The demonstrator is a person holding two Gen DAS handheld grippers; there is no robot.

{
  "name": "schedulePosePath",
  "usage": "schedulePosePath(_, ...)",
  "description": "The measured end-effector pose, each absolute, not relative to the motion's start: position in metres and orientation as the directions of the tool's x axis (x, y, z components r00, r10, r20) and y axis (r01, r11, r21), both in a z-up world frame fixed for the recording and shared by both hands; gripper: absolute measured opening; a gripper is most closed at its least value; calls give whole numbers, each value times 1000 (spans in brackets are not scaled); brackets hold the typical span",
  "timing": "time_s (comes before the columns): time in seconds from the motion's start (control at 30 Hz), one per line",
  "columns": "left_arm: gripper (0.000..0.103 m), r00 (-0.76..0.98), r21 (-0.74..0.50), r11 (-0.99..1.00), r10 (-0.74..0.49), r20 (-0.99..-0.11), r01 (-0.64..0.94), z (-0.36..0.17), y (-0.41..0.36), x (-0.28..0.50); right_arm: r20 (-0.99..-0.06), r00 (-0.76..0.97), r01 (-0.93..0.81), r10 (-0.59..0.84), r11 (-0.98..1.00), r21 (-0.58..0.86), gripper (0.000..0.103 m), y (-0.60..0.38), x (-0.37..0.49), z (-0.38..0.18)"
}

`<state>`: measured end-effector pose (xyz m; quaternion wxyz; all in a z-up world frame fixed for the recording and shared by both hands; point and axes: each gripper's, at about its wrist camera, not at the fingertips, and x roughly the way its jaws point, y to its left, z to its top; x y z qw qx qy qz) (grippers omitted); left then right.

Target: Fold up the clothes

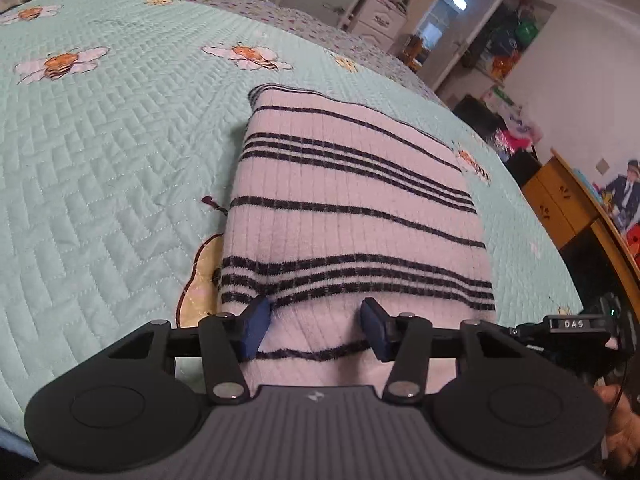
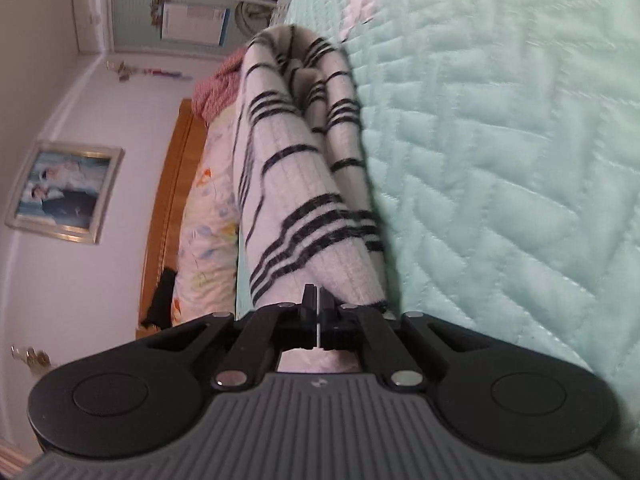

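While tipped down over the bed, left hand-held gripper point(image 1: 316, 328) with jaws apart; blue pads point(image 1: 256, 326) set wide, nothing pinched. Pads low over the near end of a folded white ribbed knit sweater with black stripes point(image 1: 352, 200), a bare band of knit and one thin stripe showing in the gap. Contact of pads with knit: cannot tell.

Right hand-held gripper point(image 2: 319, 300) with jaws together, only a thin pale slit left between the black fingers. Tips right at the near end of the same sweater point(image 2: 280, 184). Whether any knit is caught in the slit: cannot tell. View rolled sideways, bed rising along the right of the picture.

Sweater folded into a long rectangle, flat on the bed, stretching away from both hand-held grippers. From the right wrist view, seen edge-on: stacked layers, rounded folds at the far end.

Underneath, a mint-green quilted bedspread with embroidered bees point(image 1: 100, 160), also filling the right side of the right wrist view point(image 2: 500, 160). Yellow pear motif point(image 1: 200, 280) partly covered by the sweater's left edge.

Further out: orange wooden headboard point(image 2: 172, 200), pale floral bedding point(image 2: 208, 220) against it, a reddish-pink cloth point(image 2: 216, 88) beyond the sweater, a silver-framed picture point(image 2: 64, 192) on the wall. In the left wrist view, a white drawer unit point(image 1: 380, 20) past the bed and an orange wooden cabinet point(image 1: 560, 200) at right.
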<state>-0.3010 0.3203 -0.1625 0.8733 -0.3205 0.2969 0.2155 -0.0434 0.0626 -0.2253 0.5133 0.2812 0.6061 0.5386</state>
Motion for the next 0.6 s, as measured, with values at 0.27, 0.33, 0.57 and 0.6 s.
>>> schedulePosePath(0.27,52,788,-476,737,123,-604,-480,-90,353,-292,-205,-303,-267,931,124,956,33,97,-21,-153)
schedulePosePath(0.33,53,832,-495,745,143,-536,-446,-68,367,-276,-141,-293,-236,946,71,969,33,119,-9,-141)
schedulePosePath(0.57,46,820,-563,643,190,-539,-519,-84,436,-186,-235,-264,-395,936,117,911,33,224,30,-116)
schedulePosePath(0.6,44,812,-564,637,178,-555,-525,-92,440,-175,-275,-250,-432,928,148,890,33,235,34,-118)
